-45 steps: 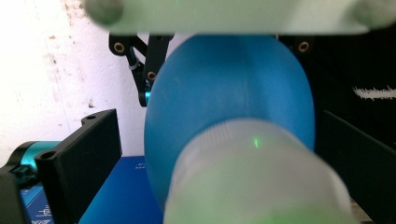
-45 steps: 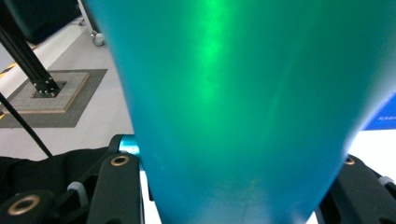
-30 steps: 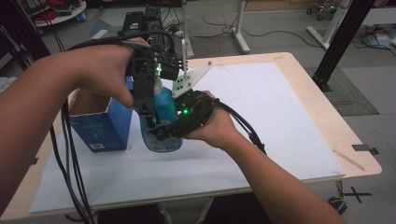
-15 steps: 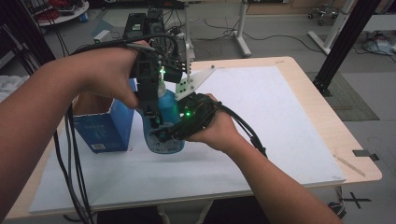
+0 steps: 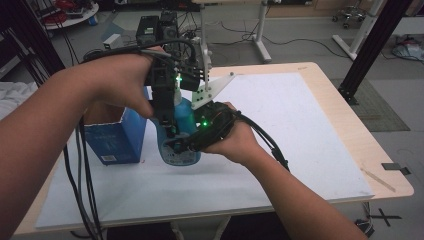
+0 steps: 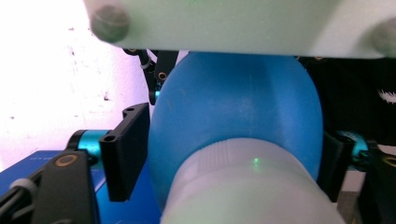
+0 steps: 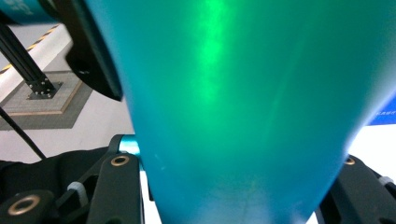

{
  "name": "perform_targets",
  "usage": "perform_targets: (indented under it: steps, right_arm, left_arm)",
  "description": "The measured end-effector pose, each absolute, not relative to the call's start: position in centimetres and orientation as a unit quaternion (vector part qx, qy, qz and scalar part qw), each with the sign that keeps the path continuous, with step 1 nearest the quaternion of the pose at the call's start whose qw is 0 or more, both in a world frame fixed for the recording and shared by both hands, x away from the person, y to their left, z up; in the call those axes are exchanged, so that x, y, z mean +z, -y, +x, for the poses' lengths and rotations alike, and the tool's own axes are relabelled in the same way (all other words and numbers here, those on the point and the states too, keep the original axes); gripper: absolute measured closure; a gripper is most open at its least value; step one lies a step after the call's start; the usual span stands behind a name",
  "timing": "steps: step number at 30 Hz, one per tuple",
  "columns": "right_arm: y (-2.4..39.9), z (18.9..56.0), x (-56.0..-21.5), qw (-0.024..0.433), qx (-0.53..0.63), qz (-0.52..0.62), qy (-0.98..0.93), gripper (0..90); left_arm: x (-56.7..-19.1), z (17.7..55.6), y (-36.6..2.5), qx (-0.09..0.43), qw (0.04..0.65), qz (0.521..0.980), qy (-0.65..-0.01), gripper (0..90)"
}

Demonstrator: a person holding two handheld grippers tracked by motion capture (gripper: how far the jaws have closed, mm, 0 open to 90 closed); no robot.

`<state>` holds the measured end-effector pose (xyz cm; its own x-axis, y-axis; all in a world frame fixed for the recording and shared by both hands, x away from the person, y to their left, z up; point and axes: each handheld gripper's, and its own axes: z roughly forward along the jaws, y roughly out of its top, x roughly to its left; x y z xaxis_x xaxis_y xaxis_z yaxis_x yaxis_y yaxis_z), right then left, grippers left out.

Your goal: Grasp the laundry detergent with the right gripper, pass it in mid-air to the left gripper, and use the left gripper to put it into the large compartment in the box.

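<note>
At the left of the counter (image 5: 280,165) stands a blue box (image 5: 116,142), open at the top, and just beside it the blue bottle (image 5: 182,135) sits upright on the white mat. The left tool (image 5: 167,131) comes down on the bottle from above, and its jaws have just been closing: a second ago they stood wide, and now, in the left gripper view, the black pads (image 6: 125,156) sit against the bottle's rounded shoulder (image 6: 238,112) on both sides, just below the white cap (image 6: 247,186). The right tool (image 5: 181,145) has not changed; it is clamped on the lower body of the bottle from the side, the blue wall (image 7: 243,107) wedged between its 2 jaws. With both tools now on the bottle and neither hand shifting, the likely next step is work at the cap, or a lift toward the box.
</note>
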<state>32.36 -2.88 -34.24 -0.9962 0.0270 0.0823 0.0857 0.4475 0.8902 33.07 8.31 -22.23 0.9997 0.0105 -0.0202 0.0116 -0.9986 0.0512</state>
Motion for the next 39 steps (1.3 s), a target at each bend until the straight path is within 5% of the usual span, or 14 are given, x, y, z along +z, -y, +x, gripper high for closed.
perform_targets:
  steps: [15, 39]
  right_arm:
    - [2.87, 32.33, -34.28, 0.028, -0.524, -0.034, 0.85, 47.1]
    - [3.09, 32.21, -34.4, 0.025, -0.527, -0.026, 0.849, 44.6]
  left_arm:
    - [-22.43, 33.0, -8.18, -0.009, 0.022, 1.0, -0.001, 36.9]
    - [-22.48, 32.69, -7.84, -0.008, 0.019, 1.0, 0.001, 39.1]
